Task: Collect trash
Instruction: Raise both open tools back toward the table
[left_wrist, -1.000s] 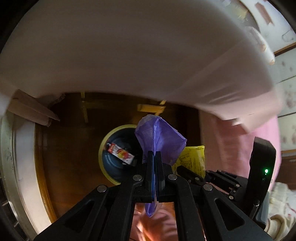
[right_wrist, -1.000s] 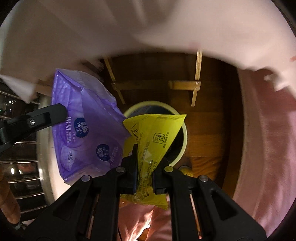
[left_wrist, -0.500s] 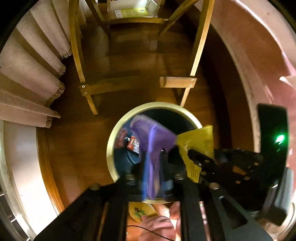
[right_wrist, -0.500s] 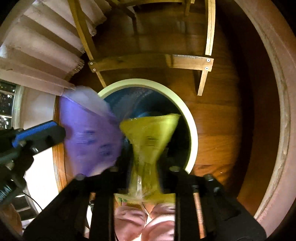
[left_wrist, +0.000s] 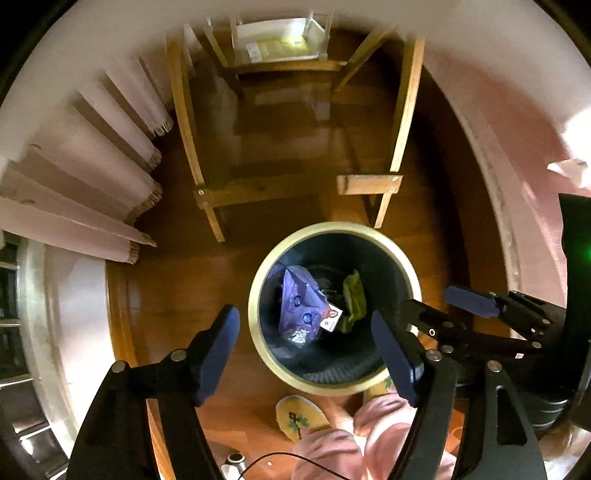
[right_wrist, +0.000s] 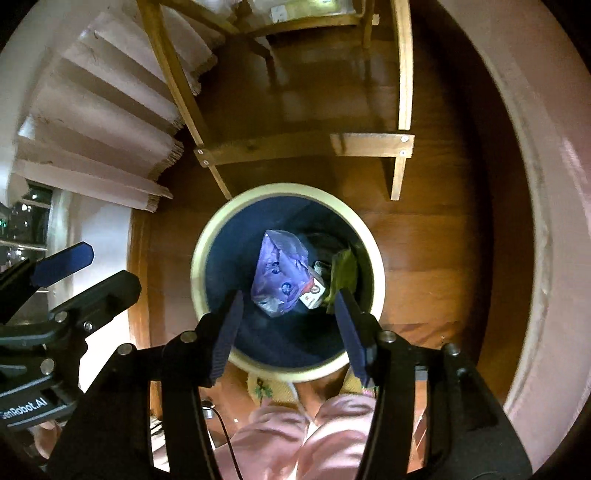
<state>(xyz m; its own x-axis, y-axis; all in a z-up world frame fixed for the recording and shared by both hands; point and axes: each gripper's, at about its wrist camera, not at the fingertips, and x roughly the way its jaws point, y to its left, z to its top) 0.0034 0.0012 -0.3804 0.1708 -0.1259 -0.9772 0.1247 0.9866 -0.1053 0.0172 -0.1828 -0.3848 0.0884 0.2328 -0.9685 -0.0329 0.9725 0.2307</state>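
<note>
Trash lies inside the round bin (left_wrist: 410, 280): purple wrapper (left_wrist: 297, 312) at left, yellow-green wrapper (left_wrist: 354, 297) at right, a small carton (left_wrist: 331, 318) between them. Both the left claw (left_wrist: 306, 354) and the right claw (right_wrist: 288, 330) hang directly above the bin, spread wide, holding nothing. Bin stands on the wooden floor (right_wrist: 424, 251).

White lettering reading "GenRobot.AI", seen upside down, is printed on the black body of the left gripper (right_wrist: 61, 275) at the lower left of the right wrist view.
</note>
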